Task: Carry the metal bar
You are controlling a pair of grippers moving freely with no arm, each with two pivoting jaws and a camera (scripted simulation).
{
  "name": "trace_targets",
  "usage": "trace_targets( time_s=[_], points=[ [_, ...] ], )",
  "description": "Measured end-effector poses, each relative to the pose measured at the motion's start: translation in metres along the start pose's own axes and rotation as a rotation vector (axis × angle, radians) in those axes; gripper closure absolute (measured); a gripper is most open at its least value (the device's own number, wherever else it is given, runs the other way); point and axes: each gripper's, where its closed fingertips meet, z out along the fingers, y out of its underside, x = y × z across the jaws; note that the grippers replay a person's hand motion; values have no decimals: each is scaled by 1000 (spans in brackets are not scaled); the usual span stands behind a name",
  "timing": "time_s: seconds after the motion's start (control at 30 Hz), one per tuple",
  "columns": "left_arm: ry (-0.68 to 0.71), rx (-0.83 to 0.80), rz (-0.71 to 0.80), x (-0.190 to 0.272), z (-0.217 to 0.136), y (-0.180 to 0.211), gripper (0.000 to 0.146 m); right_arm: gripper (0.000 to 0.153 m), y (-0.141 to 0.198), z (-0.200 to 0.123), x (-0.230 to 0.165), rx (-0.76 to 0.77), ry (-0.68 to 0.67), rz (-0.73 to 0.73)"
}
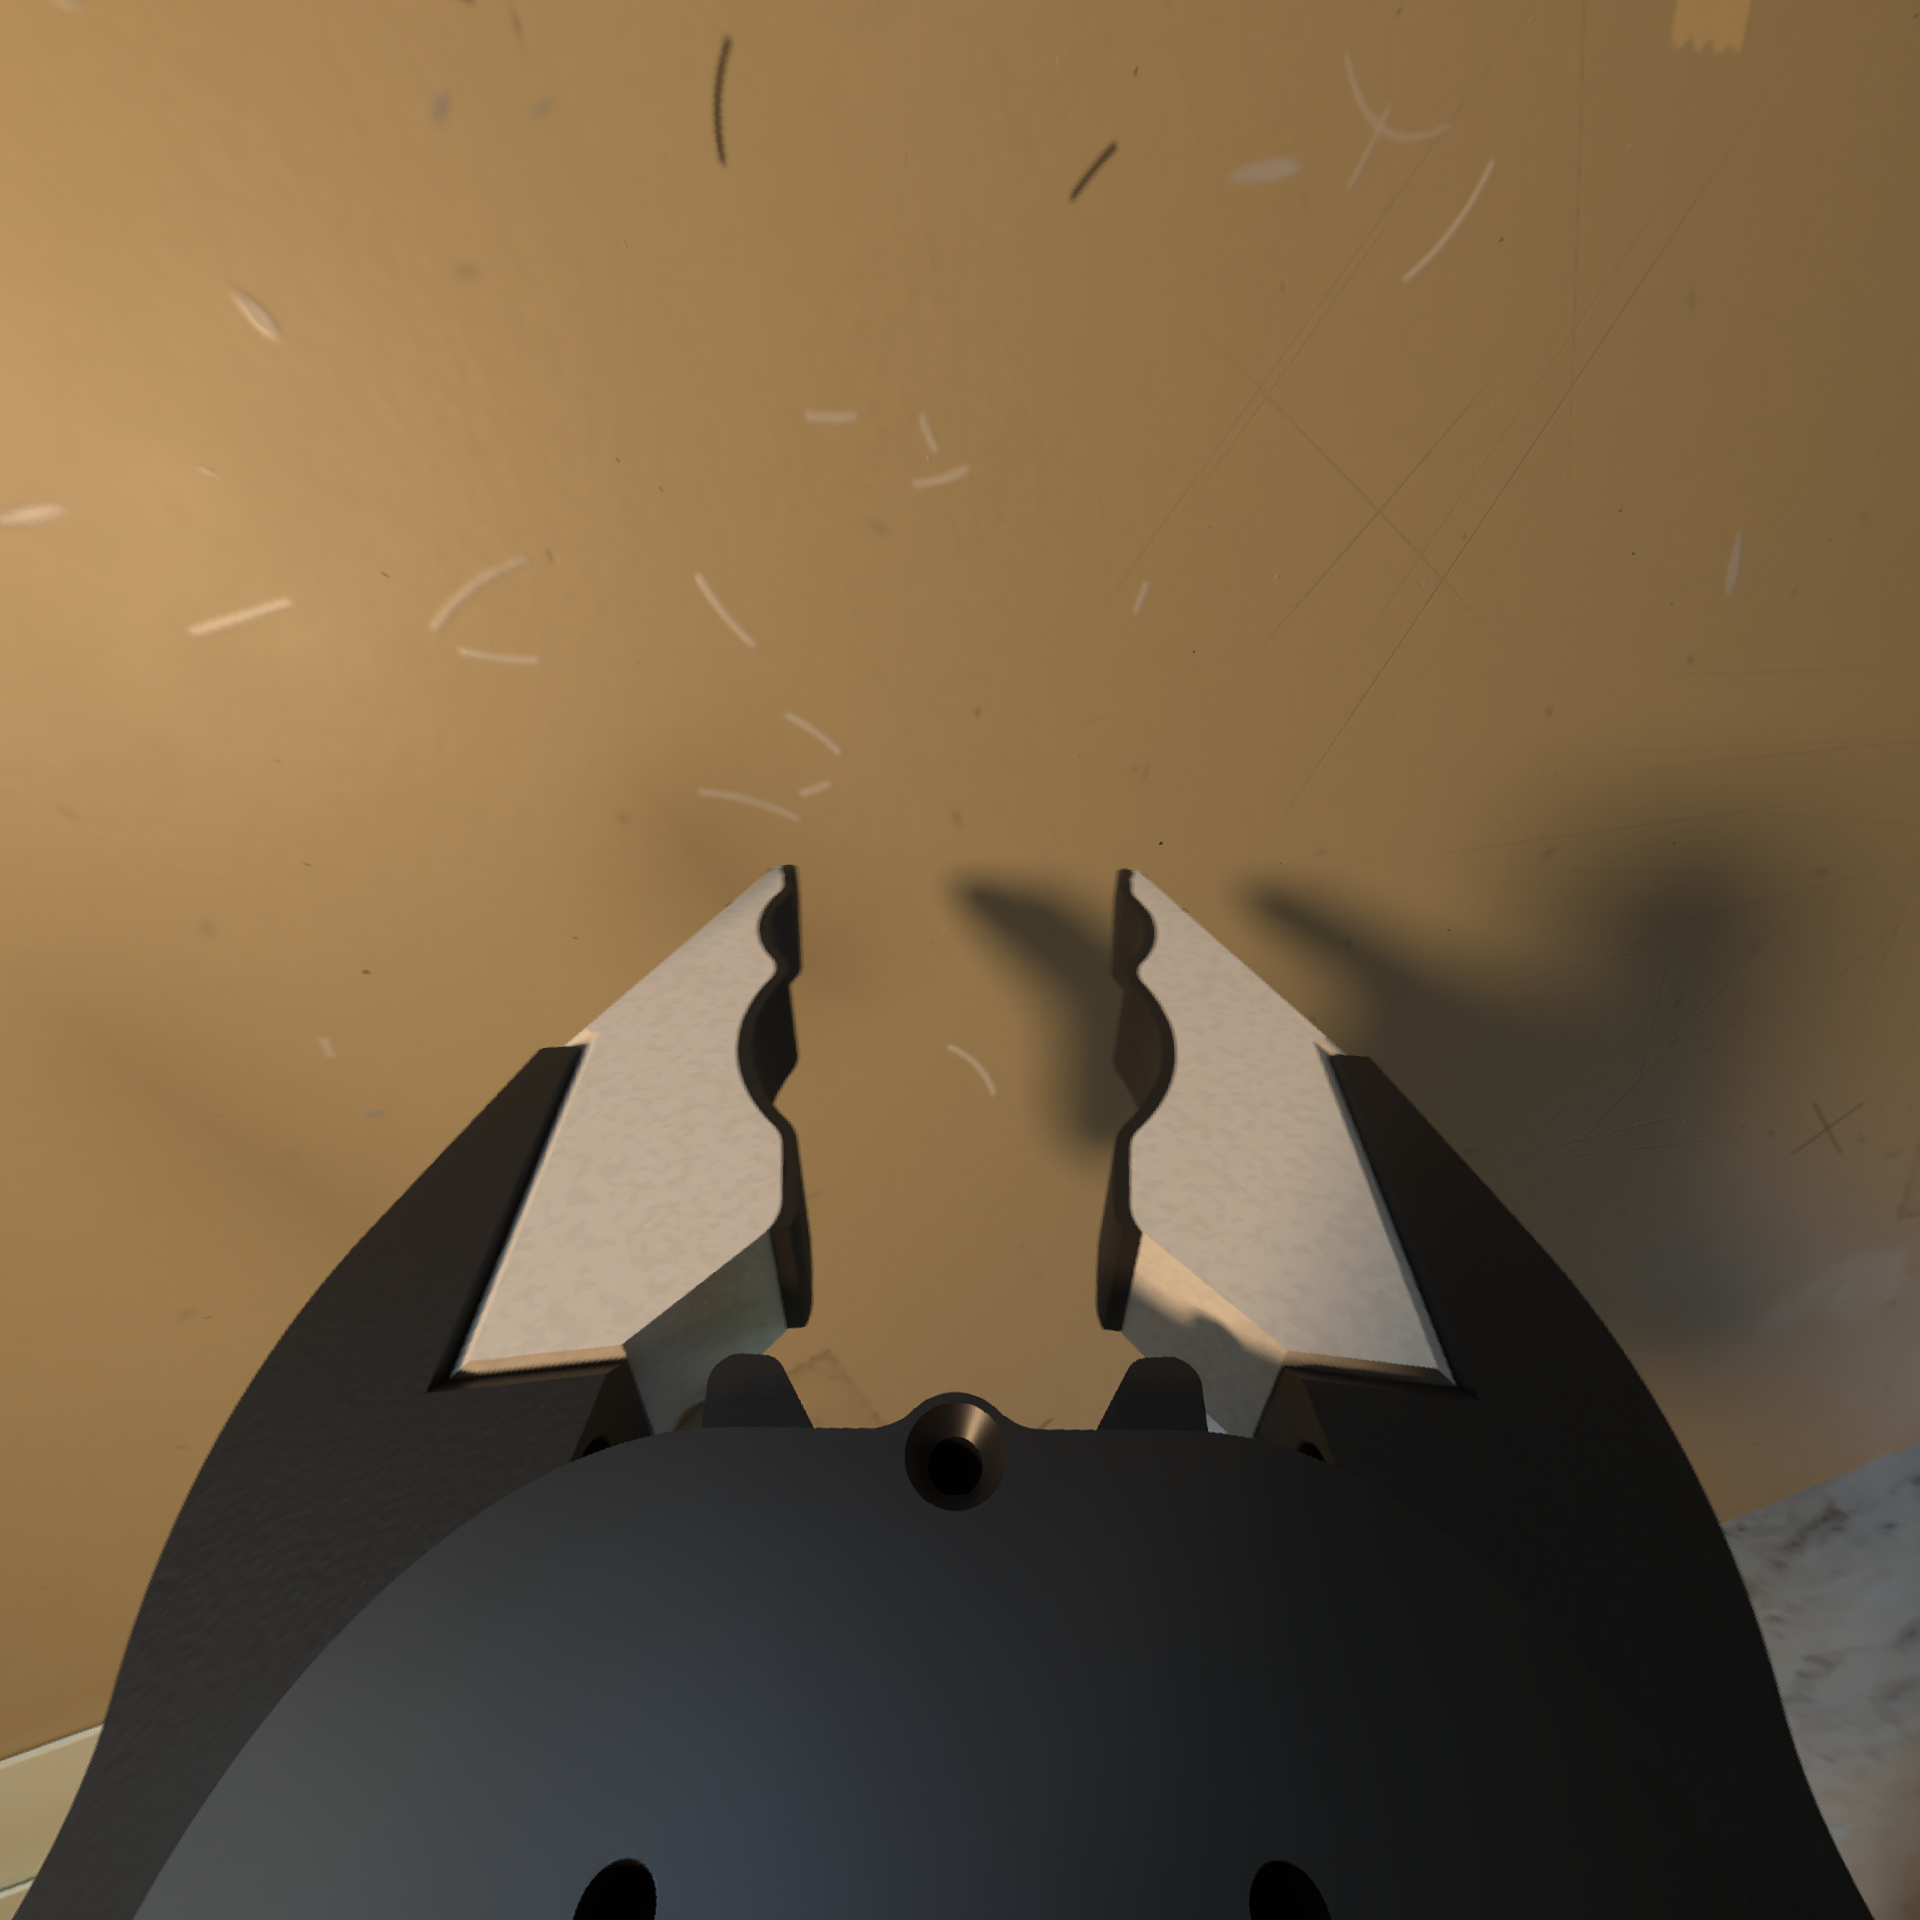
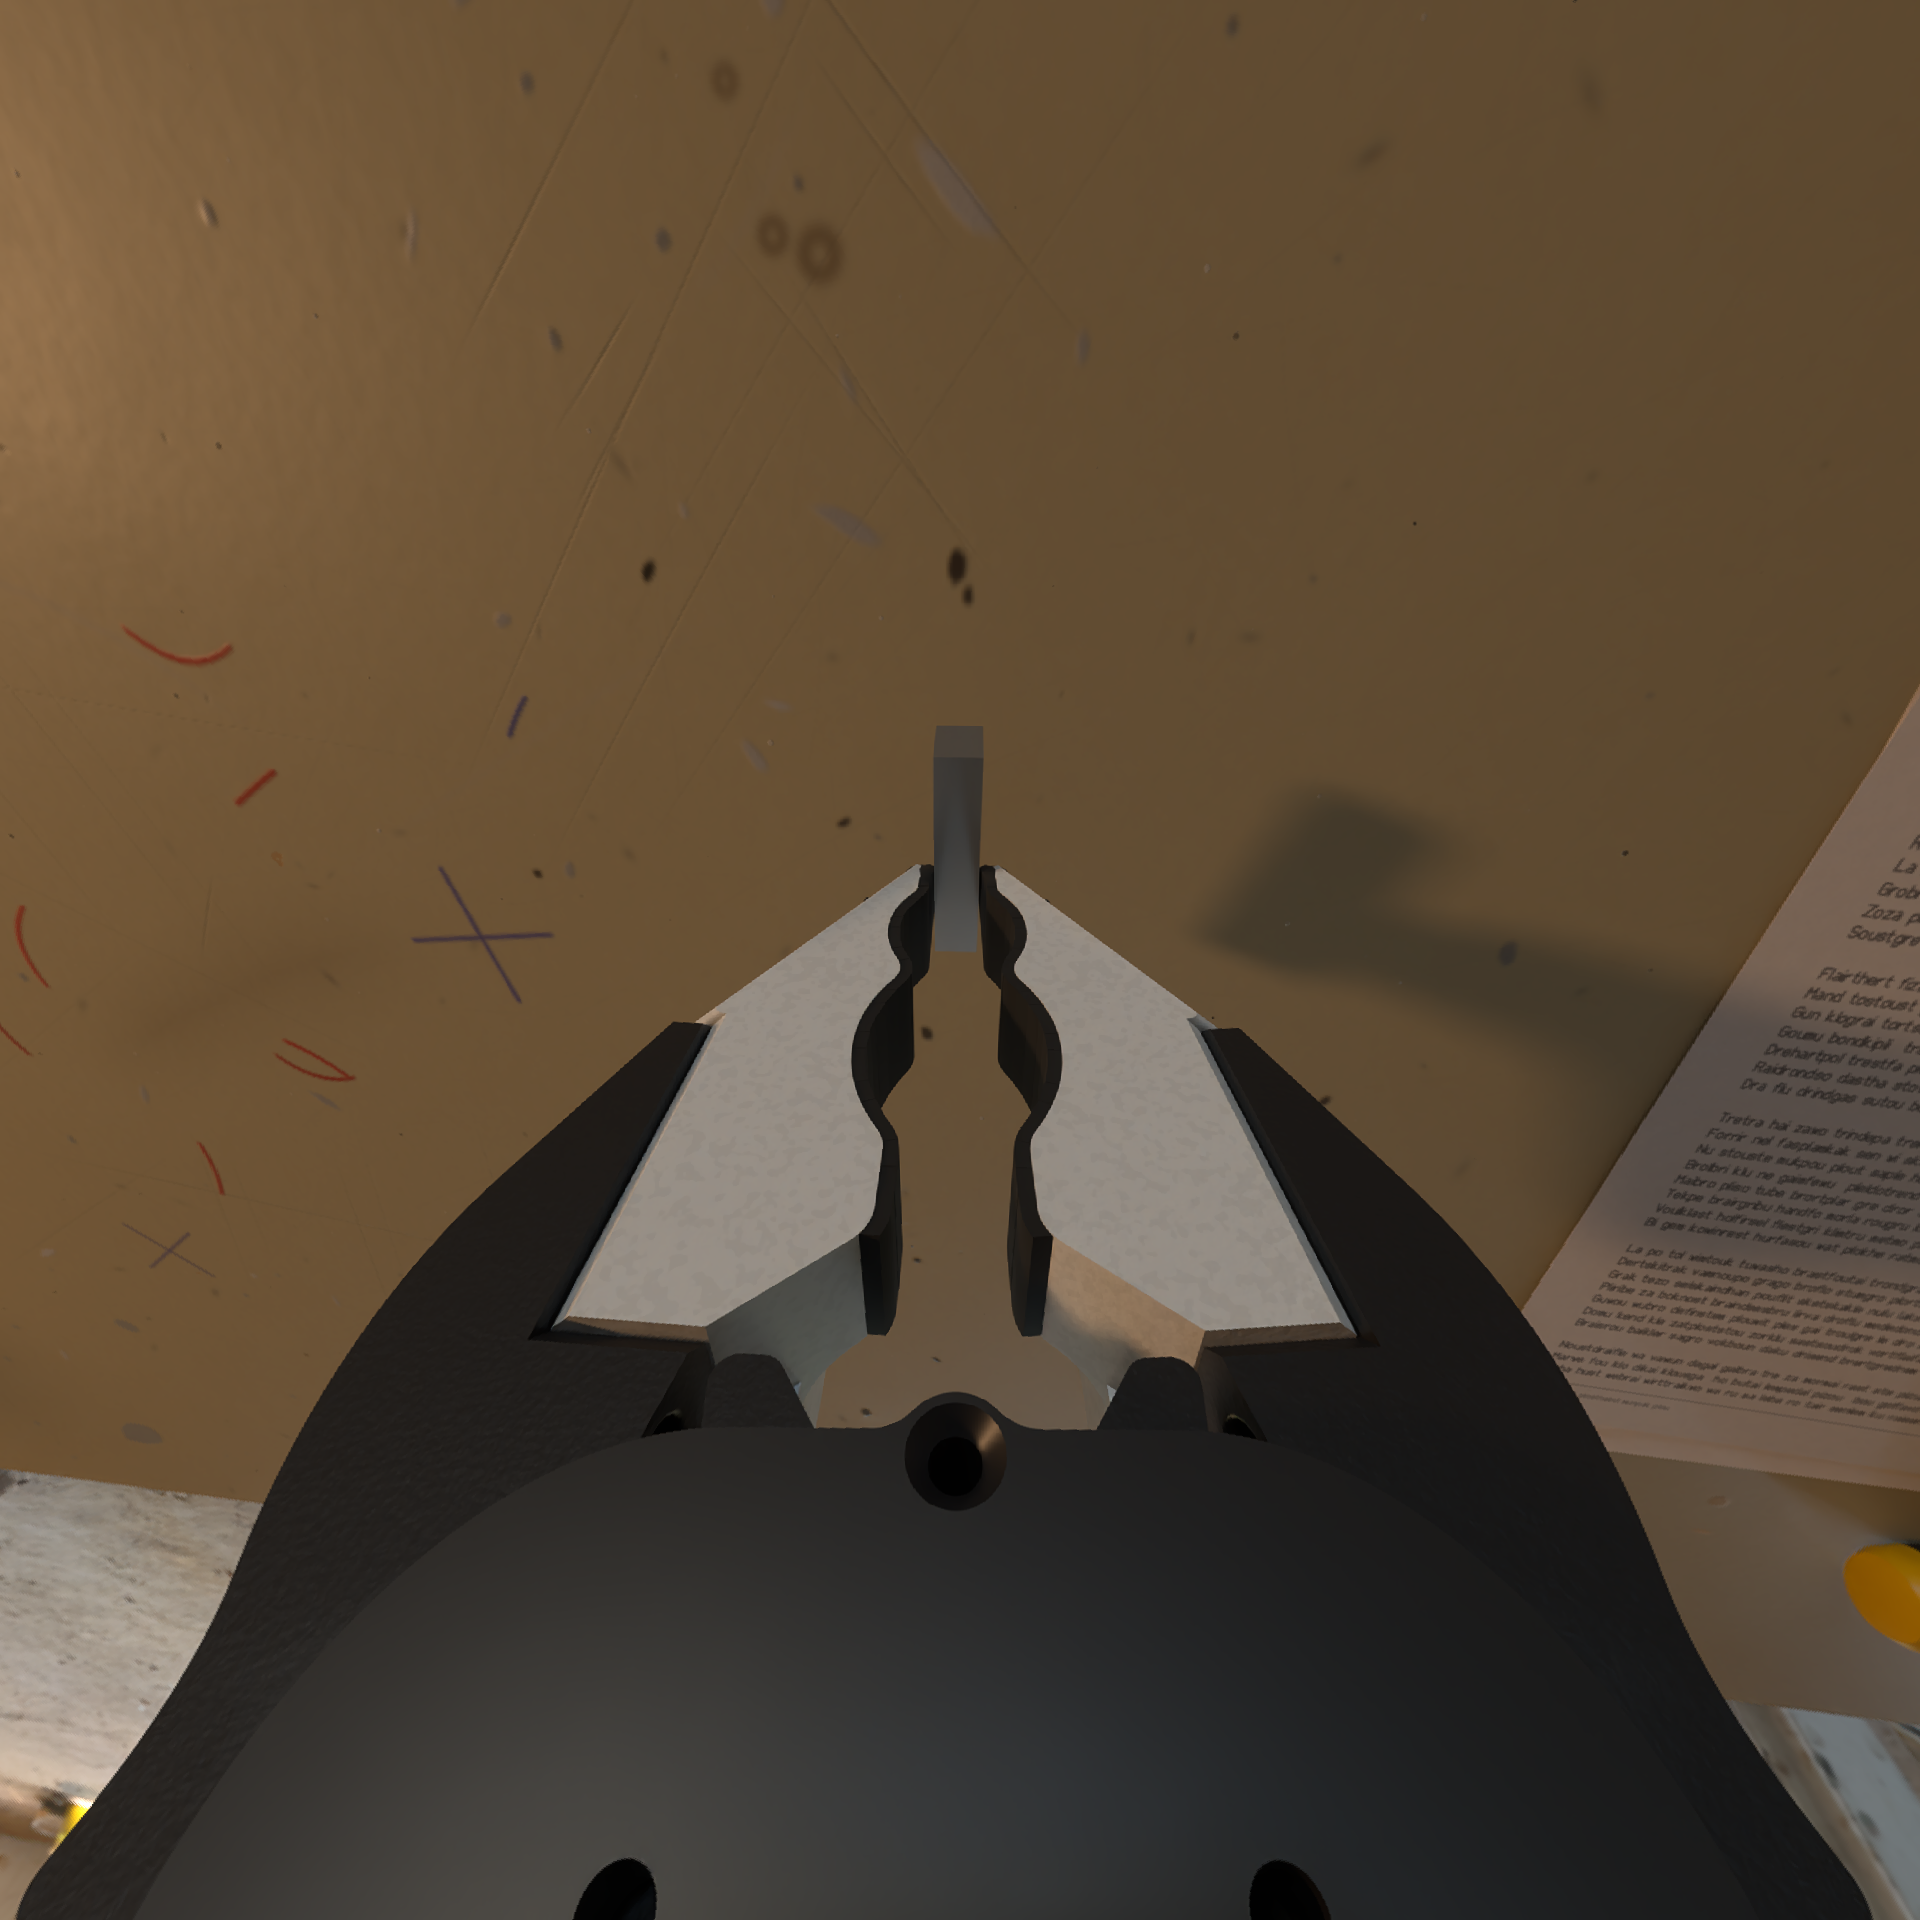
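In the right wrist view, my right gripper (image 2: 957, 883) is shut on a grey metal bar (image 2: 957, 821). The fingertips pinch the bar's near end, and the bar sticks out past them, held above the brown tabletop (image 2: 1247, 416). In the left wrist view, my left gripper (image 1: 957, 883) is open and empty, its white fingers (image 1: 675, 1091) wide apart above the brown tabletop (image 1: 935, 416). No bar shows in the left wrist view.
A printed paper sheet (image 2: 1766, 1143) lies on the table at the right of the right wrist view, with a yellow object (image 2: 1886, 1590) below it. The table's near edge shows at lower left (image 2: 125, 1486) and in the left wrist view at lower right (image 1: 1818, 1496).
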Motion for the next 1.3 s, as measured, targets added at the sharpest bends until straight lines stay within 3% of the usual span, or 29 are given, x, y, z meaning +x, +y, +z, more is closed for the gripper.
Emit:
trace_targets(
  time_s=[0.13, 0.27, 0.6, 0.83, 1.07, 1.3],
  points=[
    [21, -14, -44, 5, 11, 2, 131, 145, 1, 0, -2, -6, 7, 26],
    [-71, -47, -7, 11, 13, 4, 138, 145, 3, 1, -10, -14, -2, 41],
    [-46, -88, 100, 99, 34, -12, 129, 145, -1, 5, -50, -23, -37, -1],
    [-121, -156, 201, 158, 49, -23, 117, 145, -3, 8, -70, -30, -54, -13],
    [-350, -200, 369, 175, 56, -35, 100, 145, -2, 8, -74, -38, -69, -8],
    [-289, -184, 395, 191, 61, -40, 99, 145, -4, 10, -85, -48, -81, 1]
  ],
)
